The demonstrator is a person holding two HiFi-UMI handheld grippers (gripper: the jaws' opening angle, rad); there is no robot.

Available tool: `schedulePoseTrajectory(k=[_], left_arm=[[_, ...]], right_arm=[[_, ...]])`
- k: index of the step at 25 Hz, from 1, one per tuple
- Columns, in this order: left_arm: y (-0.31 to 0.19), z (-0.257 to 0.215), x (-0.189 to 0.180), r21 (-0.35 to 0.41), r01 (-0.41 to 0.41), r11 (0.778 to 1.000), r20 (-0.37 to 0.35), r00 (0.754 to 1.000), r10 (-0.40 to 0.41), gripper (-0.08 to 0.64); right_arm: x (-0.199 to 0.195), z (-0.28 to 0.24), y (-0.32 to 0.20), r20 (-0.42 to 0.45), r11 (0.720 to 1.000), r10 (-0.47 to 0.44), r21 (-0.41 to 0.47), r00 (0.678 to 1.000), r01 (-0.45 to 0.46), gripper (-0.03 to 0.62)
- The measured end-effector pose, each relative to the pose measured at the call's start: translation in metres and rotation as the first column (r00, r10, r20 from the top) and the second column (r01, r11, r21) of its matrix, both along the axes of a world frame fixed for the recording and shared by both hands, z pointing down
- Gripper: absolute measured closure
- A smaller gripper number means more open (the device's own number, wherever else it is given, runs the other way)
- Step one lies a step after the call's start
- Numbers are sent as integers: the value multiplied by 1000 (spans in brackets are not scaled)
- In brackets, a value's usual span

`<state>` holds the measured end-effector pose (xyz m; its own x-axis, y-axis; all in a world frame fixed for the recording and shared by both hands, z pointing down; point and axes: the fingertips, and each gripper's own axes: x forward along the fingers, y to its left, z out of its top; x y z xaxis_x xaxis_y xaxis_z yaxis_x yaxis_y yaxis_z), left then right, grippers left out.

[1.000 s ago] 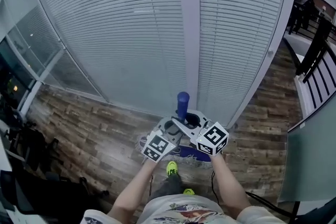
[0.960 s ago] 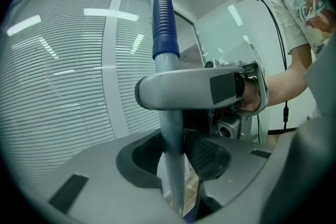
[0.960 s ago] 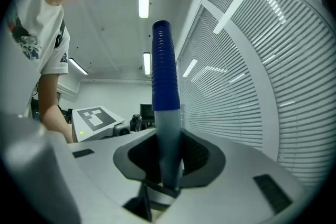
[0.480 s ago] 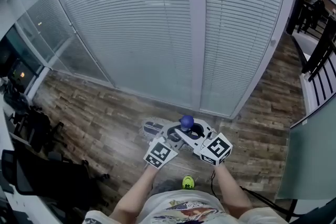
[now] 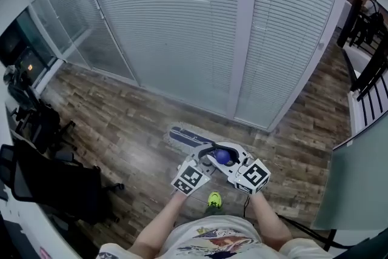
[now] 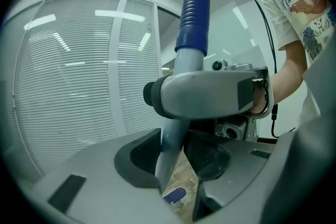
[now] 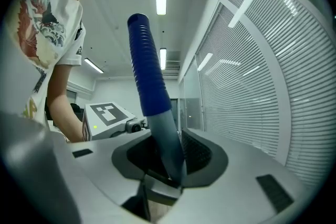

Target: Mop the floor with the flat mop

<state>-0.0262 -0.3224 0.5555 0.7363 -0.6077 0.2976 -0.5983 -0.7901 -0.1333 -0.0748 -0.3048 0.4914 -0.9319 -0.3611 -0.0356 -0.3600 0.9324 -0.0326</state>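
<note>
The left gripper [image 6: 176,157] has its ribbed pads [image 6: 209,157] clamped on the grey pole [image 6: 170,147] of the flat mop. The right gripper [image 7: 168,157] takes the same pole a little higher, just under the blue grip [image 7: 147,60]. Its jaws have just been opening a touch, yet the pole sits between them with the pads against it. Looking down from the head view, the two grippers meet in front of the person's waist, one from each side, and the rounded end of the blue grip shows between them. From there the pole slants down and away to the mop head [image 5: 189,137], a long blue pad lying flat on the wood-plank floor [image 5: 109,124], near the foot of a wall of closed blinds [image 5: 182,27]. One bright green shoe [image 5: 214,199] stands on the planks just behind the grippers. A black office chair [image 5: 54,185] stands well off to the person's left, beside the glass.
</note>
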Motion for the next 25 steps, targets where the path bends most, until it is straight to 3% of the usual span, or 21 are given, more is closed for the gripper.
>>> schedulePoseTrajectory(k=[13, 25], left_arm=[[163, 40, -14, -49, 40, 998, 20, 999, -39, 436], [298, 60, 10, -78, 100, 992, 22, 995, -98, 433]], right_arm=[[-18, 46, 171, -65, 995, -63, -76, 996, 58, 443], [6, 64, 309, -110, 988, -130, -98, 985, 119, 436]])
